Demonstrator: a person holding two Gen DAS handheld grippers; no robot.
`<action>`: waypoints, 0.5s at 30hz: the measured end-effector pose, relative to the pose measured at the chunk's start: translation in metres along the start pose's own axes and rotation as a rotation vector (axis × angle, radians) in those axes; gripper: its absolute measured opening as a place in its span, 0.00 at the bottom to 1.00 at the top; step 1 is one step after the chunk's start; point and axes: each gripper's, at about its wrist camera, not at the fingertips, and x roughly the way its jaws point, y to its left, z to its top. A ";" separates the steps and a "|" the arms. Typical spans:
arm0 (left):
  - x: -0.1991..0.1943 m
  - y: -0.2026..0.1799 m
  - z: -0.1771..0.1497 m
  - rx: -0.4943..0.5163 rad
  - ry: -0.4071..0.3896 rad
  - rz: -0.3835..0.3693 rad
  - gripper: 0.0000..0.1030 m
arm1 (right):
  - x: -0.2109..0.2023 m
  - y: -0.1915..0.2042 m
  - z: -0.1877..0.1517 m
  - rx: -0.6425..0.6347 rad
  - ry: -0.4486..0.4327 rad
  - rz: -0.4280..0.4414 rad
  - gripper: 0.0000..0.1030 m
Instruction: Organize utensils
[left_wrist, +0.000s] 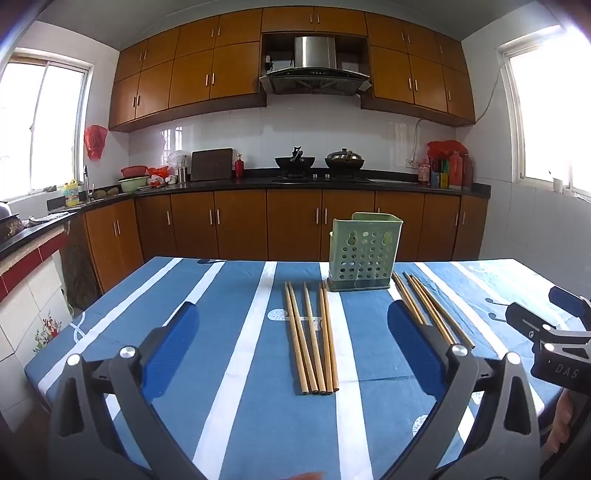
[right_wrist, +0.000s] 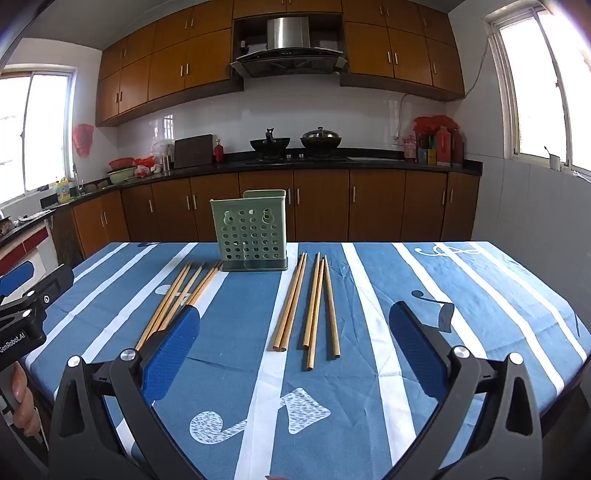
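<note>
Table: blue cloth with white stripes, the work surface for everything below.

Green perforated holder: upright near the table's far edge, open top. Judged the destination for the utensils; nothing seen inside it from these angles.

Left bundle of chopsticks: five wooden sticks flat on the cloth, roughly parallel, far ends close to the holder's base. They lie straight ahead of the left gripper, between its fingers in the left wrist view, probably laid so each side can be served by its own tool.

Right bundle of chopsticks: five sticks, slightly fanned, near ends uneven, just right of the holder and ahead of the right gripper.

Both grippers: fingers spread wide, holding nothing, above the near table edge, well short of the sticks. Sorting judged not yet begun; thin sticks lying flat will need a low, pinching approach.
</note>
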 end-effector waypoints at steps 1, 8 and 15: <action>0.000 0.000 0.000 0.000 0.001 0.000 0.96 | 0.000 0.000 0.000 0.000 0.000 0.000 0.98; -0.001 0.000 0.000 0.000 0.002 -0.003 0.96 | -0.001 0.000 0.001 0.001 0.001 0.001 0.98; 0.000 0.001 0.000 0.000 0.003 -0.001 0.96 | -0.001 -0.001 0.001 0.003 0.003 0.002 0.98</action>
